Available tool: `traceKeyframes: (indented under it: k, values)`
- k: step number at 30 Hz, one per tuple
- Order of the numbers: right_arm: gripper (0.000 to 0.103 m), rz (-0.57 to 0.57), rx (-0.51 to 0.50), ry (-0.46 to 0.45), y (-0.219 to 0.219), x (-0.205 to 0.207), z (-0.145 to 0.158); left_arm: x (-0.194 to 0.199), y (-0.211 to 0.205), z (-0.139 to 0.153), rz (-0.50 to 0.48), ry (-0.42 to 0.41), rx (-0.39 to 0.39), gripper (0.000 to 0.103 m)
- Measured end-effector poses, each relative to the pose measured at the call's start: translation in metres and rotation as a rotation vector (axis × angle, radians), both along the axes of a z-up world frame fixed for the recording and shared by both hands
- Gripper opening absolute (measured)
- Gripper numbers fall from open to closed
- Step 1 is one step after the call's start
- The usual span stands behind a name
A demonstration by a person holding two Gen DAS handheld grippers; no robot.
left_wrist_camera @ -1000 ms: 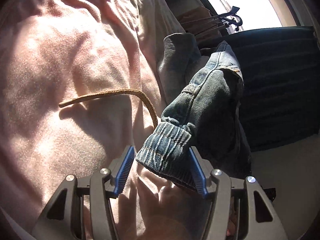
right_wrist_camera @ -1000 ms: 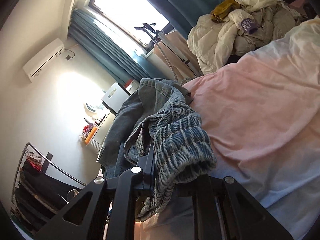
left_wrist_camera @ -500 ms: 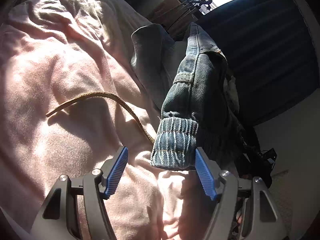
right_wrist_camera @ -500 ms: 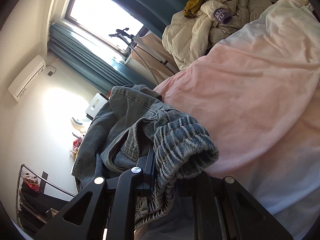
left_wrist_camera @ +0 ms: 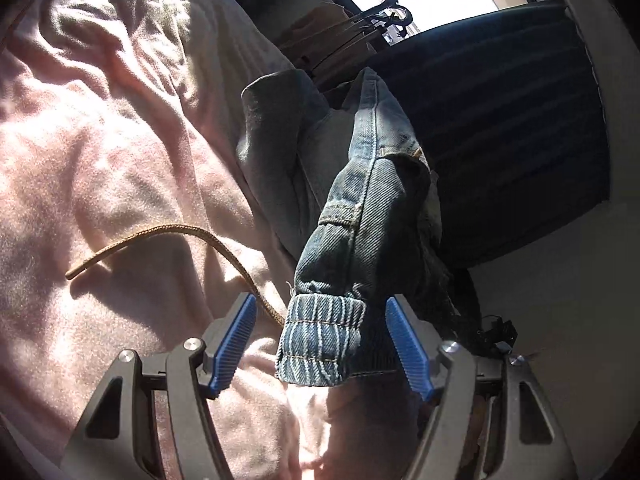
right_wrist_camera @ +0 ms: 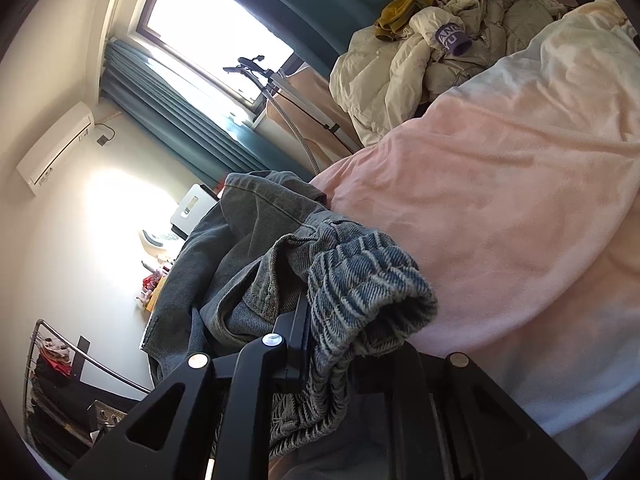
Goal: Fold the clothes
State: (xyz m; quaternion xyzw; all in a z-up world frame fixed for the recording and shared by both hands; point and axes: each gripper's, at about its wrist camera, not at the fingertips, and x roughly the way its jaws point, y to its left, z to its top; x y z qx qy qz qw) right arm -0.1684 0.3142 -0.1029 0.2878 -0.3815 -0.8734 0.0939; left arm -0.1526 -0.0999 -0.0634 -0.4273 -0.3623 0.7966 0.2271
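— What sits between the left gripper (left_wrist_camera: 320, 344)'s jaws?
— The denim jacket (left_wrist_camera: 360, 240)'s ribbed cuff (left_wrist_camera: 320, 340), with open gaps to each blue pad. A brown cord (left_wrist_camera: 180, 236) crosses the pink blanket (left_wrist_camera: 100, 160) left of the jacket.

— And around the right gripper (right_wrist_camera: 320, 360)?
— Denim bunches over its jaws. Right of the jacket the blanket lies bare; the clothes pile (right_wrist_camera: 440, 40) blocks the far end.

The left gripper (left_wrist_camera: 320, 344) is spreading its blue pads (left_wrist_camera: 234, 346) wider and letting go of the denim cuff (left_wrist_camera: 322, 340), which is now hanging free between them, touching neither. The cuff is shifting upright over the pink blanket (left_wrist_camera: 120, 160), and the brown cord (left_wrist_camera: 172, 240) is trailing further toward the blanket's left edge.
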Motion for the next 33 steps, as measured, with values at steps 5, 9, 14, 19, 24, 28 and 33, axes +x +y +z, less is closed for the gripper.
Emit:
traceKeyframes:
  k: [5,9,14,19,24,28,33]
  values:
    - [0.013,0.016,0.012,0.011,-0.001,-0.002,-0.001,-0.015,0.02,-0.017,-0.063,-0.059,-0.019,0.069]
    - [0.013,0.009,0.036,-0.014,0.0,-0.005,-0.003,-0.007,0.04,-0.009,-0.111,-0.027,-0.119,0.044]
    - [0.013,0.017,0.094,0.026,-0.006,-0.006,0.029,0.03,0.064,0.024,-0.116,0.053,-0.2,0.017]
    - [0.013,0.019,0.131,0.072,0.005,-0.001,0.074,0.088,0.092,0.076,-0.152,0.16,-0.156,0.016]
    - [0.012,-0.016,0.176,0.108,0.044,-0.002,0.122,0.118,0.167,0.116,-0.213,0.245,-0.046,0.016]
    - [0.012,-0.044,0.224,0.132,0.088,0.001,0.157,0.137,0.238,0.124,-0.309,0.283,-0.005,0.016]
    - [0.012,-0.082,0.34,0.123,0.147,0.004,0.177,0.125,0.334,0.109,-0.434,0.275,-0.017,0.017]
